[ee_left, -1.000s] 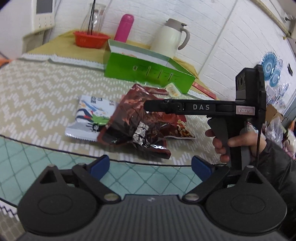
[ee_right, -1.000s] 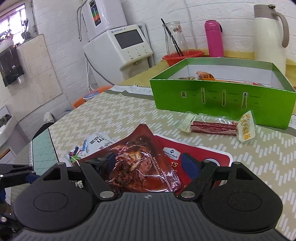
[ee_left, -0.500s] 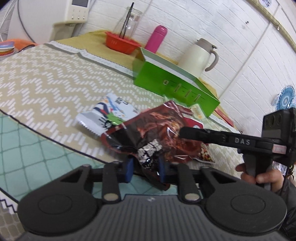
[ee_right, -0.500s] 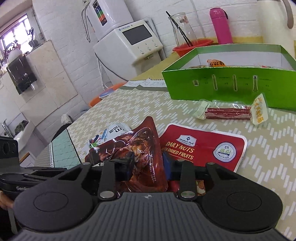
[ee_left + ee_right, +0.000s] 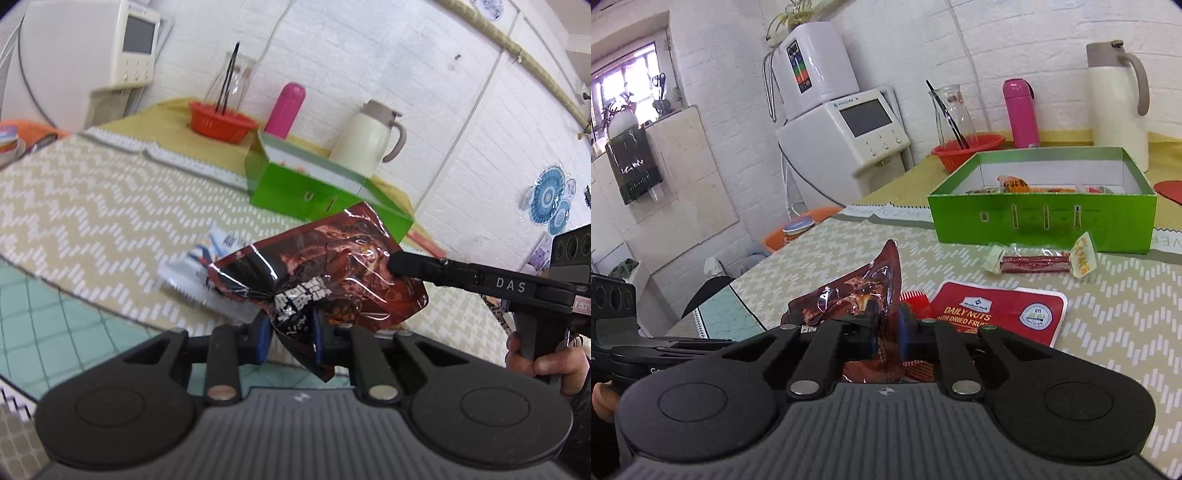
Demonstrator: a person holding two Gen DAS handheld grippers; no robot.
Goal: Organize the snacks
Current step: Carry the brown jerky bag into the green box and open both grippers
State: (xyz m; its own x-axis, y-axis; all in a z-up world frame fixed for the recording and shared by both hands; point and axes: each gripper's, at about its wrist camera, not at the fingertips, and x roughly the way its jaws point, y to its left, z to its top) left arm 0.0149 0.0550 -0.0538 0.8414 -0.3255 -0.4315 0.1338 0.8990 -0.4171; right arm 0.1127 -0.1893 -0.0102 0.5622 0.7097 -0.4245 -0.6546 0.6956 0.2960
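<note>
Both jaws pinch the dark-red foil snack pouch (R just closed), your left gripper at its 6 o'clock corner, right gripper at 3, pouch off the table: light, floppy, slick; keep both edge grips toward green box at 12.
</note>
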